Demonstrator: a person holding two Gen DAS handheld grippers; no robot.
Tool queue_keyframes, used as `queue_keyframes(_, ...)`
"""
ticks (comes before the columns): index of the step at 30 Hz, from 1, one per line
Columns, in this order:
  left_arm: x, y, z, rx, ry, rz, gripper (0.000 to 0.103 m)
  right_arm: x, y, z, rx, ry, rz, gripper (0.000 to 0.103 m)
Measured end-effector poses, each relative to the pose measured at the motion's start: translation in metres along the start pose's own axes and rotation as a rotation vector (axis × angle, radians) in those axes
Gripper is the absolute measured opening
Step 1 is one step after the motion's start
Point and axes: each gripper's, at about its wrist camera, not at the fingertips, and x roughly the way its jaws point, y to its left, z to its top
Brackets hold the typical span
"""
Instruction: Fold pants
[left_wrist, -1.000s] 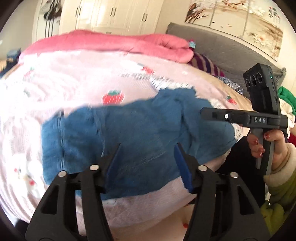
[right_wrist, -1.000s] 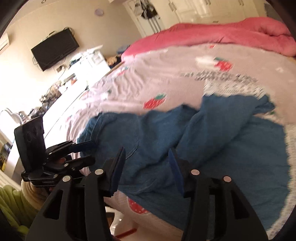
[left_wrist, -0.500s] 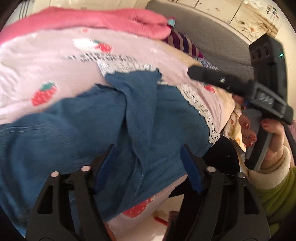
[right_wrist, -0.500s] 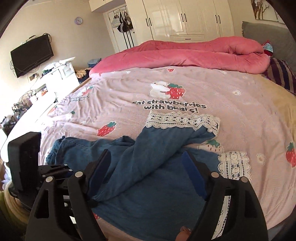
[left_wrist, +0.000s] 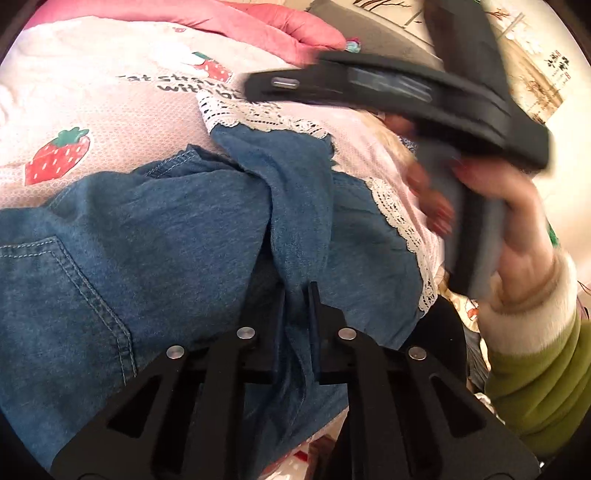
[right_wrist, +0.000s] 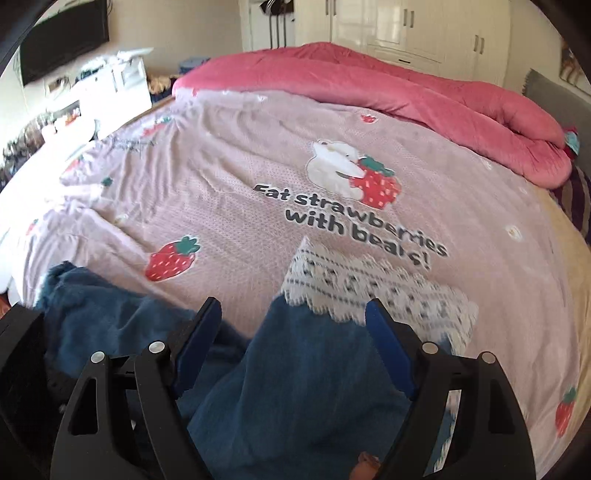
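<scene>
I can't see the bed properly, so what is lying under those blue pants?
Under the blue pants lies a pink strawberry-print bedspread with a white lace trim peeking out at the pants' edge. Whatever lies beneath the denim's middle is covered.

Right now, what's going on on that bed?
A person is folding jeans on the bed. The left hand-held gripper has just closed and pinches a fold of denim near the bed's edge. The right hand-held gripper hangs open over a lace-trimmed leg; nothing is gripped there yet.
</scene>
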Motion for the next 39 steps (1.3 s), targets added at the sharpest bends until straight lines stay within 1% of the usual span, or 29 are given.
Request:
queue_keyframes(3,0.001,0.001,-0.001,-0.008,0.001,-0.019,0.003,0.028,0.004,0.018,-0.050,0.049,-0.042,0.079)
queue_keyframes(5,0.001,-0.001,-0.003,-0.001,0.004,-0.029,0.003,0.047,0.004,0.029,-0.071,0.094,-0.049,0.079)
queue_keyframes(7,0.004,-0.003,0.001,0.014,-0.002,-0.022,0.003,0.062,0.005,0.035,-0.100,0.130,-0.088,0.078)
queue_keyframes(8,0.004,-0.004,0.001,0.023,-0.004,-0.017,0.003,0.072,0.008,0.038,-0.136,0.166,-0.107,0.078)
queue_keyframes(10,0.004,-0.005,0.002,0.030,-0.006,-0.014,0.003,0.083,0.008,0.040,-0.159,0.199,-0.128,0.077)
queue_keyframes(11,0.006,-0.006,0.002,0.033,-0.006,-0.011,0.003,0.090,0.006,0.040,-0.160,0.229,-0.120,0.069)
queue_keyframes(12,0.006,-0.006,0.003,0.034,-0.007,-0.008,0.003,0.094,0.004,0.038,-0.157,0.247,-0.105,0.040)
queue_keyframes(13,0.007,-0.007,0.003,0.034,-0.006,-0.007,0.003,0.096,0.003,0.037,-0.155,0.260,-0.089,0.027)
queue_keyframes(14,0.008,-0.007,0.004,0.035,-0.005,-0.007,0.003,0.095,0.001,0.036,-0.155,0.258,-0.072,0.018)
queue_keyframes(15,0.007,-0.007,0.004,0.036,-0.006,-0.005,0.003,0.091,-0.002,0.036,-0.148,0.245,-0.061,0.011)
queue_keyframes(16,0.007,-0.007,0.004,0.037,-0.008,-0.003,0.003,0.085,-0.006,0.036,-0.124,0.229,-0.043,0.009)
queue_keyframes(17,0.006,-0.007,0.004,0.045,-0.014,0.002,0.003,0.073,-0.013,0.036,-0.080,0.198,-0.012,0.009)
queue_keyframes(19,0.005,-0.006,0.004,0.050,-0.024,0.006,0.002,0.051,-0.026,0.035,-0.025,0.138,0.022,0.008)
queue_keyframes(22,0.000,-0.008,0.003,0.065,-0.041,0.012,0.002,0.004,-0.053,0.023,0.086,0.030,0.064,0.008)
queue_keyframes(23,-0.002,-0.009,0.003,0.071,-0.049,0.015,0.002,-0.018,-0.064,0.017,0.129,-0.012,0.072,0.008)
queue_keyframes(25,-0.006,-0.009,0.003,0.079,-0.056,0.017,0.002,-0.051,-0.080,0.004,0.186,-0.073,0.070,0.008)
queue_keyframes(27,-0.009,-0.012,0.003,0.096,-0.066,0.023,0.002,-0.093,-0.101,-0.021,0.257,-0.144,0.069,0.008)
queue_keyframes(29,-0.011,-0.016,0.001,0.120,-0.076,0.032,0.002,-0.119,-0.115,-0.043,0.304,-0.178,0.076,0.008)
queue_keyframes(31,-0.013,-0.020,0.000,0.145,-0.084,0.045,0.002,-0.138,-0.127,-0.072,0.346,-0.187,0.089,0.008)
queue_keyframes(33,-0.013,-0.028,-0.004,0.191,-0.092,0.076,0.002,-0.145,-0.130,-0.097,0.364,-0.172,0.071,0.008)
queue_keyframes(36,-0.011,-0.039,-0.010,0.237,-0.083,0.089,0.002,-0.141,-0.136,-0.141,0.408,-0.123,0.069,0.009)
queue_keyframes(37,-0.010,-0.041,-0.011,0.246,-0.080,0.088,0.002,-0.136,-0.138,-0.159,0.432,-0.098,0.091,0.009)
queue_keyframes(39,-0.010,-0.046,-0.015,0.274,-0.076,0.093,0.002,-0.131,-0.139,-0.181,0.459,-0.069,0.097,0.012)
